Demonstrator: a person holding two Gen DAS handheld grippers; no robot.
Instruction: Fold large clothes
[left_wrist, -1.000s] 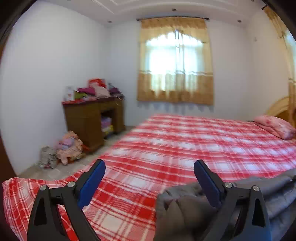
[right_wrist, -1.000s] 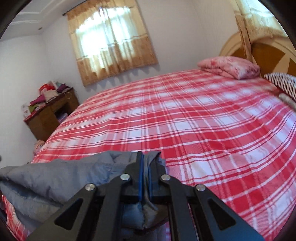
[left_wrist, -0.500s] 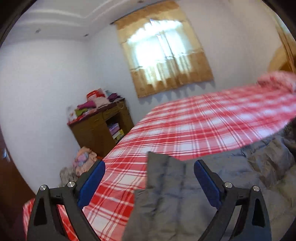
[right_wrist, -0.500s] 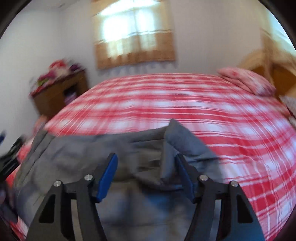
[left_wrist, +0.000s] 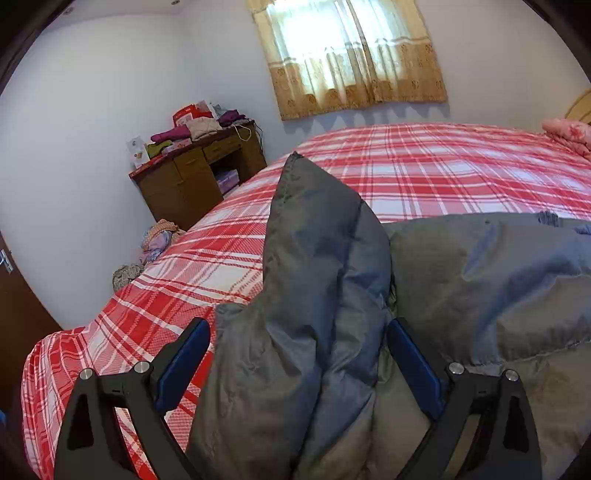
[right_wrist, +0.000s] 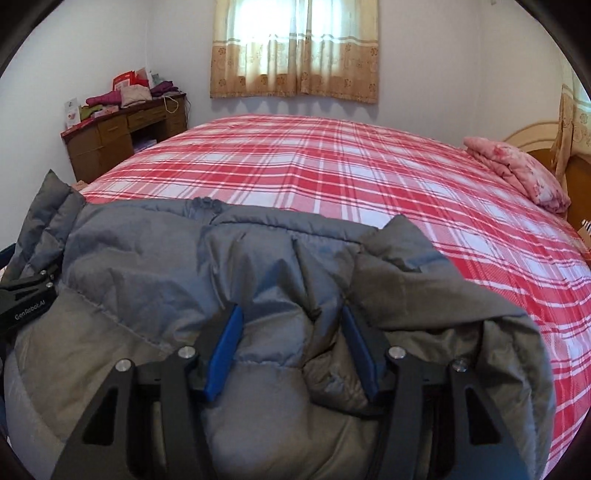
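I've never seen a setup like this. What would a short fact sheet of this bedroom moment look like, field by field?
place: bed with red plaid sheet
garment: grey puffer jacket lying on the sheet's near edge
left gripper: fingers open, a jacket fold between them
right gripper: fingers open, padded fabric between them, not pinched
pillow: pink floral pillow by the headboard
far corner: wooden desk piled with clothes
window: yellow curtains

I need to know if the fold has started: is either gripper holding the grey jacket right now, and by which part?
Nothing is held. Left gripper and right gripper stand open, straddling folds of the grey jacket.
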